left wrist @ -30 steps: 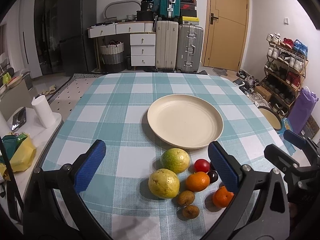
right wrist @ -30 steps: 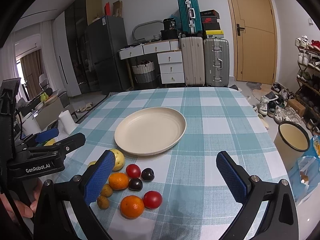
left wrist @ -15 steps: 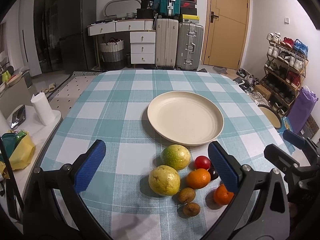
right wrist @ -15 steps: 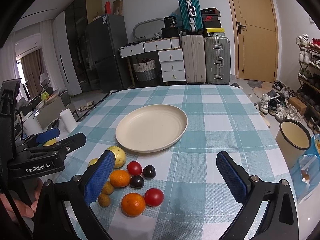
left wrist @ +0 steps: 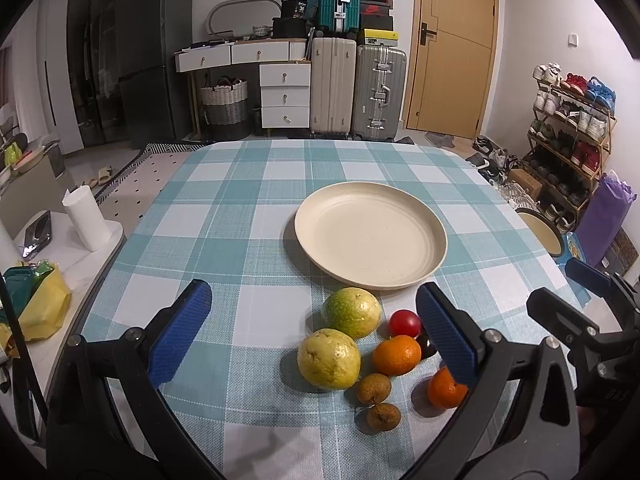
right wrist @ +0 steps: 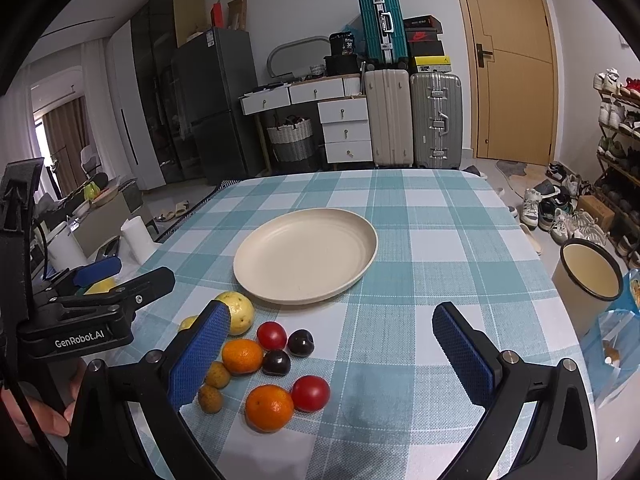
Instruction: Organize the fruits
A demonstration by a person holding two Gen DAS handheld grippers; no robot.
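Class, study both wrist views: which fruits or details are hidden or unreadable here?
- Left wrist view: the near orange is partly behind the left gripper's finger, and only a sliver of a dark plum shows.
- Right wrist view: the right gripper's finger covers most of one guava.
- Fridge label: too small to read.

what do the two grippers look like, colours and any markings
Both are matte black plastic frames with silver screws. The left gripper and right gripper each carry two blue, finely textured finger pads. In the right wrist view, the left gripper's body shows white "GenRobot.AI" lettering, and a black cable runs beside it. A bare hand grips it; no sleeve visible.
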